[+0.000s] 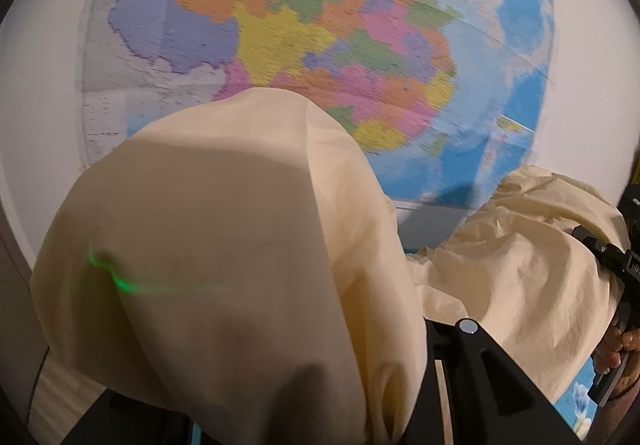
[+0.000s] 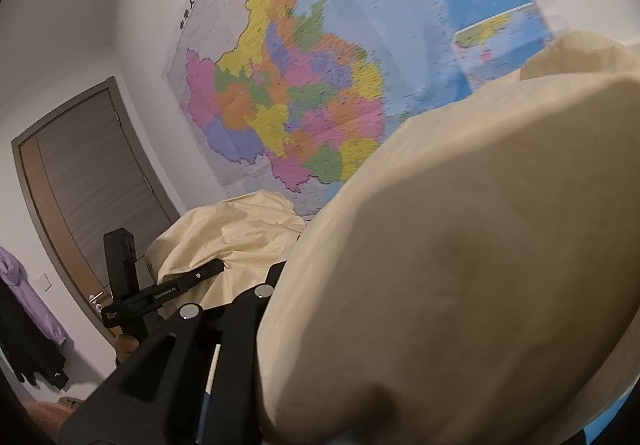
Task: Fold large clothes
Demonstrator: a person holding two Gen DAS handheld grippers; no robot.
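Pale cream cloth (image 1: 224, 245), plain, unpatterned. Wall map (image 1: 320, 29) patched pink, orange, yellow, green, purple, with blue sea. White wall (image 2: 132, 5). Grey-brown door (image 2: 92, 173). Black fingers (image 2: 224, 345). Lilac jacket (image 2: 24, 285).

The left wrist camera is looking forward and slightly down along its gripper, very near the cream cloth (image 1: 224, 245) that is filling the lower frame, and is facing the map (image 1: 320, 37) squarely. The right wrist camera is looking almost level and rolled, so the map (image 2: 304, 93) is leaning, with a door (image 2: 88, 173) at its left. Both are sharing map, cloth (image 2: 460, 265) and white wall (image 2: 132, 5).
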